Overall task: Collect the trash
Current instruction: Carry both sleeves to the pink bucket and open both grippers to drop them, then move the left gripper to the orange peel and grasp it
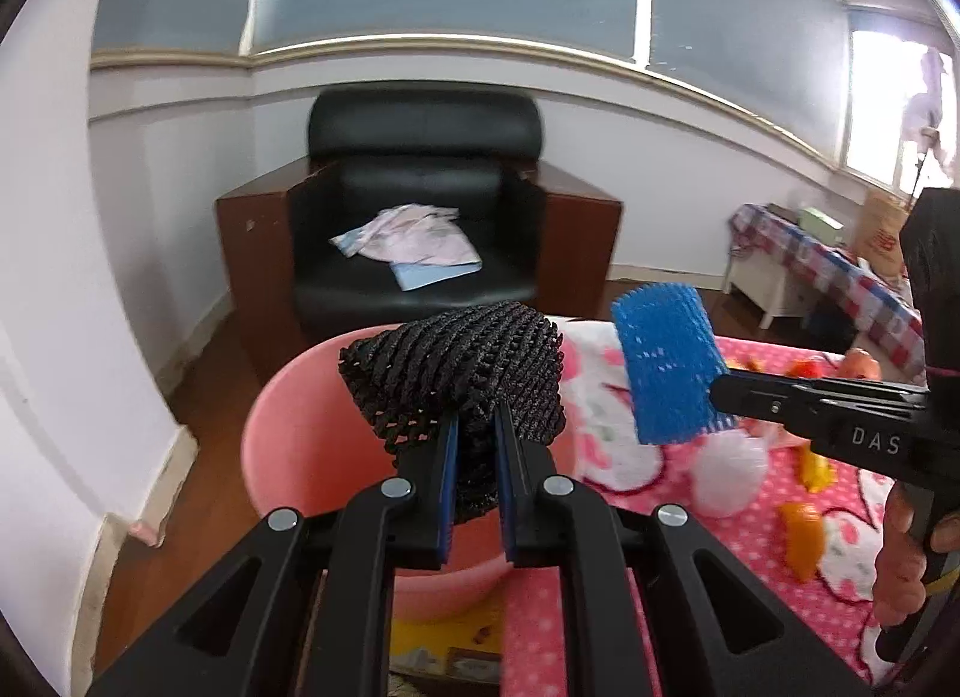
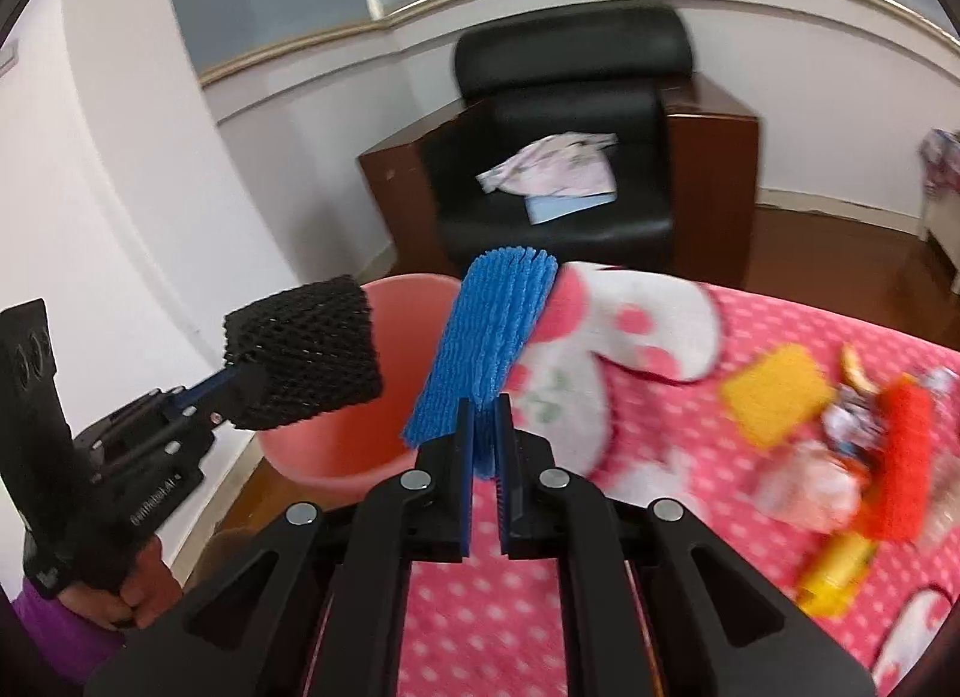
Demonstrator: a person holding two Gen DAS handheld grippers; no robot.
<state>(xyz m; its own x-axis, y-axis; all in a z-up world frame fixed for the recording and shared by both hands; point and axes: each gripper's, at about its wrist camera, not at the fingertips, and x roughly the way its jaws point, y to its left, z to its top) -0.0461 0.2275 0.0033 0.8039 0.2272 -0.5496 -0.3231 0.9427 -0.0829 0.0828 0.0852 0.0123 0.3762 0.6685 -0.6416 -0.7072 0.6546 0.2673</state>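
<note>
Inventory, by count:
- Foam net sleeves: two, one black (image 1: 462, 379), one blue (image 2: 486, 349).
- Claws: two, left claw (image 1: 477, 427) and right claw (image 2: 485, 415).
- Pink bucket (image 1: 300, 433): one.
- Black armchair (image 1: 420, 205): one.
- Folded cloth (image 1: 408, 244) on its seat: one.
- Pink dotted blanket (image 2: 600, 607): one.
- Yellow sponge (image 2: 777, 391): one.
- Remaining litter on the blanket: blurred, uncounted.

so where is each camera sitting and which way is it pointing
Left wrist: sits on the left gripper, looking along its fingers at the black foam net it grips above the pink bucket; the right hand shows at the edge.
Right wrist: sits on the right gripper, looking at the blue foam net it grips; the left hand shows.
Both share the bucket, both nets, the black armchair and the pink blanket.
</note>
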